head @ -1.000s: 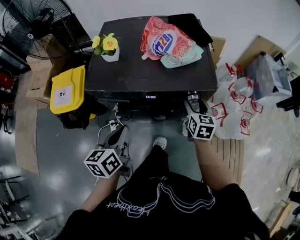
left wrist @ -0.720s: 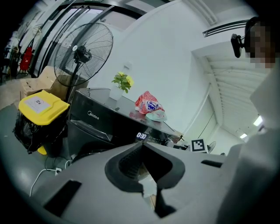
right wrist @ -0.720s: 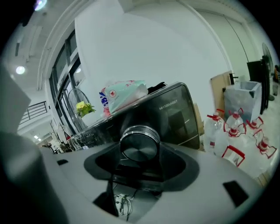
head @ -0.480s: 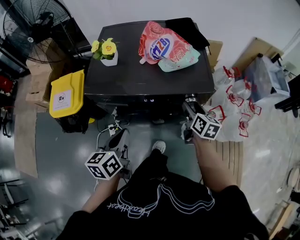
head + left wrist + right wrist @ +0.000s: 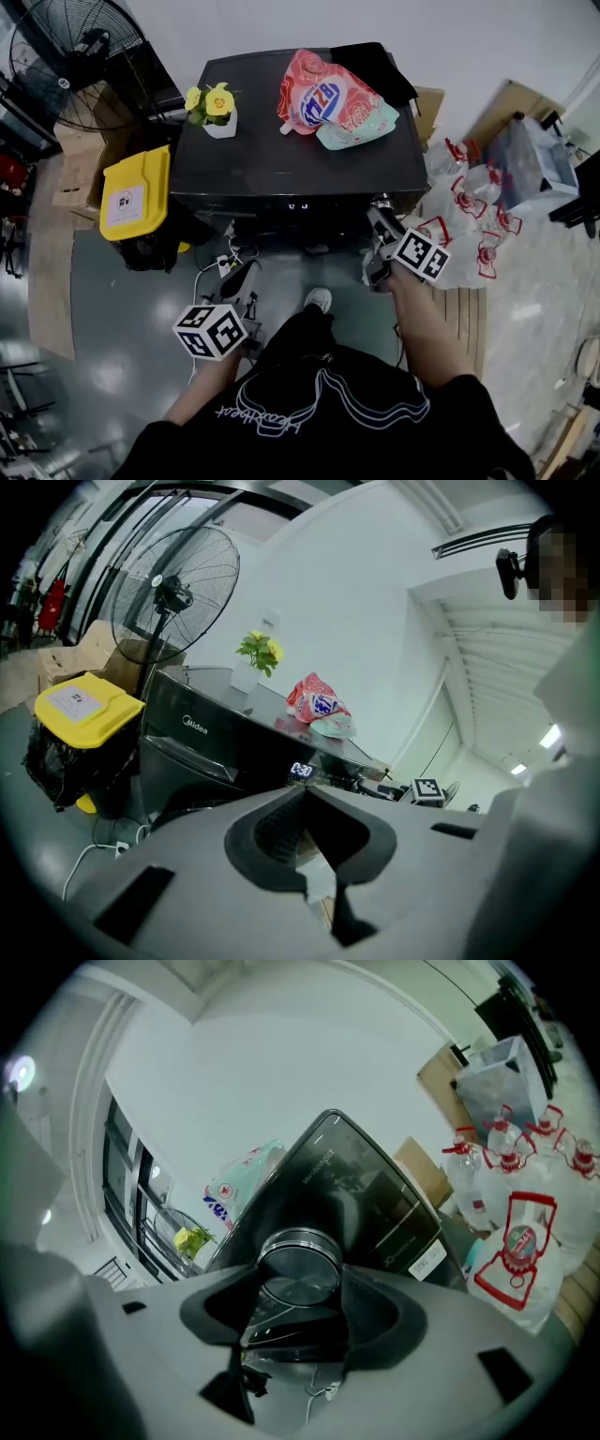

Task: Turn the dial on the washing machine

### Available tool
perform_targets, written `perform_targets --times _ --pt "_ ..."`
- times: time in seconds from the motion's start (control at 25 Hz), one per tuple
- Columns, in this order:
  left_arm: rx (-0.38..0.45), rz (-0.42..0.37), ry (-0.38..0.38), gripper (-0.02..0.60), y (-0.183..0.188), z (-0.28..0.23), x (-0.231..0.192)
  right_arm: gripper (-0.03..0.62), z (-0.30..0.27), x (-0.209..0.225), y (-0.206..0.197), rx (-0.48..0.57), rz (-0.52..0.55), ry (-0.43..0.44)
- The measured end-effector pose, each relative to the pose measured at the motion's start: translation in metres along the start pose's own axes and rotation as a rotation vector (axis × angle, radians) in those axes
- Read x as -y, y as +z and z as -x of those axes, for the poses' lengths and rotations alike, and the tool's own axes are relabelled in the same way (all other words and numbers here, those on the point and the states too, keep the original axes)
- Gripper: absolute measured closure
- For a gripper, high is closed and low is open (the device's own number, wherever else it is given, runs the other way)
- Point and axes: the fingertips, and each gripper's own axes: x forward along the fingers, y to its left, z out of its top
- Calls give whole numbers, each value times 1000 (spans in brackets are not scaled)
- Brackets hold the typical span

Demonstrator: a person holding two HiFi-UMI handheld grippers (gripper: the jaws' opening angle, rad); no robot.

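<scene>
Nearest the person, low over the grey floor (image 5: 122, 309), the left gripper (image 5: 302, 794) has its dark padded jaws pressed together with nothing between them. Further forward, at the front right corner of the washing machine (image 5: 300, 155), the right gripper (image 5: 298, 1283) has its jaws spread wide and clamped on the dial (image 5: 298, 1258), one pad against each side. That dial is a round knob with a brushed metallic face and a shiny rim, standing out from the glossy black front panel. Beyond, on the machine's smooth dark top, lie a crinkled pink-and-mint detergent pouch (image 5: 328, 94), a black cloth (image 5: 375, 67) and a small white pot of yellow flowers (image 5: 217, 103). A yellow-lidded bin (image 5: 136, 187) stands just beside the machine.
</scene>
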Motion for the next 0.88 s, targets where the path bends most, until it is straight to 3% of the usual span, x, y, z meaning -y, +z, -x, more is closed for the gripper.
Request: perform_targets --times 0.4,0.88 --pt "-13 -1 1 577 0 -1 1 314 0 0 -1 -3 -174 69" --pt "-50 9 30 577 -3 5 -4 315 1 6 -3 25 -493 200"
